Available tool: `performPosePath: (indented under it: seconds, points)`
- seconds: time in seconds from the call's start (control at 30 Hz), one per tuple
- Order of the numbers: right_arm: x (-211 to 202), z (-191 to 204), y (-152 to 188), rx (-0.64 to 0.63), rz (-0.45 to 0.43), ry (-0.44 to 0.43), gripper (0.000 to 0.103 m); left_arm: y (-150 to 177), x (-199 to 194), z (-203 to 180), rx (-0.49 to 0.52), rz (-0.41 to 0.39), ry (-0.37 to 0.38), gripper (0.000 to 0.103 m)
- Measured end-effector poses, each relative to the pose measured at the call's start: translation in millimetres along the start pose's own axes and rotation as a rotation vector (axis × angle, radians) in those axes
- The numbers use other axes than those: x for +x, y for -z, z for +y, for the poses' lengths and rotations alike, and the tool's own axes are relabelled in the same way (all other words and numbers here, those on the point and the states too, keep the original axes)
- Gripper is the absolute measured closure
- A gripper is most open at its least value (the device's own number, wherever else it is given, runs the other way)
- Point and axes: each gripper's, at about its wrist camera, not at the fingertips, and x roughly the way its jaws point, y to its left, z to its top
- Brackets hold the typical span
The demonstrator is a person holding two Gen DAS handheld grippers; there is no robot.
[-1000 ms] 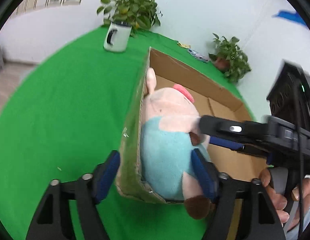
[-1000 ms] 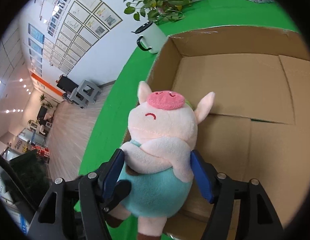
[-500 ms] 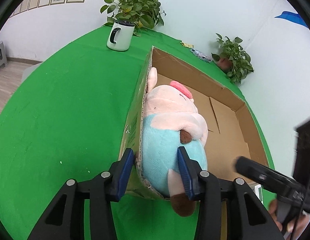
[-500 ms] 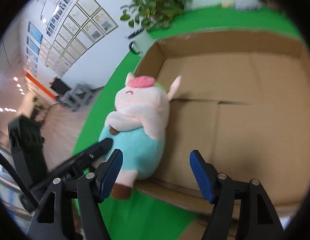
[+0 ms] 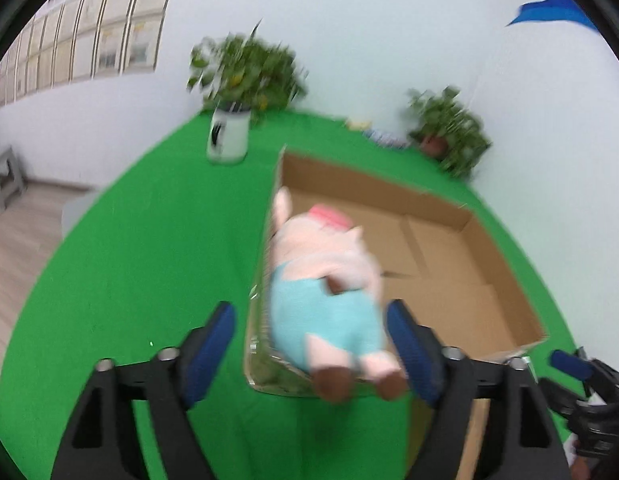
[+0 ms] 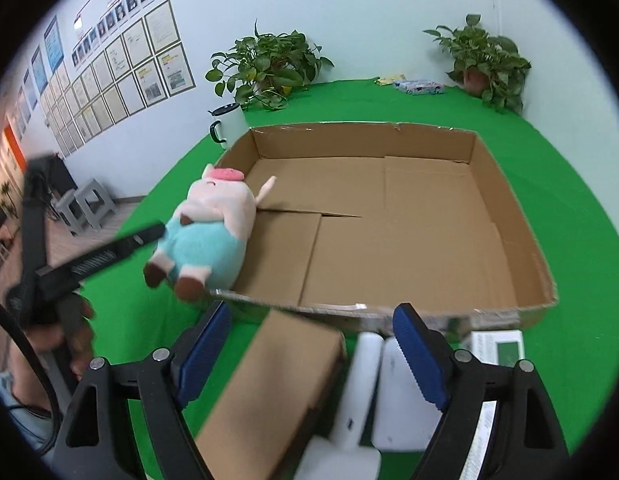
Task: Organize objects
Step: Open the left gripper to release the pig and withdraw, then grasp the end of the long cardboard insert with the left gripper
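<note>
A plush pig (image 5: pixel 325 280) in a light blue outfit lies in the near left corner of an open cardboard box (image 5: pixel 489 264), its feet hanging over the near wall. It also shows in the right wrist view (image 6: pixel 211 228) inside the box (image 6: pixel 509 216). My left gripper (image 5: pixel 315 344) is open and empty, just short of the pig. My right gripper (image 6: pixel 311 348) is open and empty, pulled back above a small brown box (image 6: pixel 269 384) and two white objects (image 6: pixel 385 392) in front of the big box.
A white mug (image 6: pixel 229 126) stands left of the box. Two potted plants (image 6: pixel 269 68) (image 6: pixel 489 60) stand at the back of the green table (image 6: pixel 569 184). A white and green packet (image 6: pixel 497 346) lies near the box's front right corner.
My right gripper let go of the pig and pulled back to the right. My left gripper closed partly beside the pig, then opened wide and drew back. The pig now lies in the box.
</note>
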Motion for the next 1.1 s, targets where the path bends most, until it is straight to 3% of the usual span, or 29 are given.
performPosePath:
  seconds: [0.13,0.23,0.37,0.57,0.7,0.9,1.1]
  points:
    - [-21,-5,15,0.002,-0.034,0.046,0.019,10,-71,-39,0.135,-0.152,0.005,0.001]
    - [-41,-9,23,0.005,-0.073,0.066,0.019,14,-119,-67,0.218,-0.244,-0.018,0.0]
    - [-72,-13,32,-0.014,-0.116,0.081,0.019,15,-169,-83,0.226,-0.28,-0.011,0.0]
    - [-128,-19,44,-0.12,-0.111,0.019,0.019,21,-234,-99,0.242,-0.279,-0.007,0.0]
    - [-145,-23,56,-0.174,-0.124,0.066,0.019,52,-232,-116,0.234,-0.236,0.038,0.0]
    - [-123,-21,90,-0.088,-0.141,-0.029,0.019,95,-196,-119,0.181,-0.172,0.081,0.0]
    - [-124,-13,110,-0.101,-0.2,-0.053,0.019,116,-164,-99,0.086,-0.078,0.14,0.001]
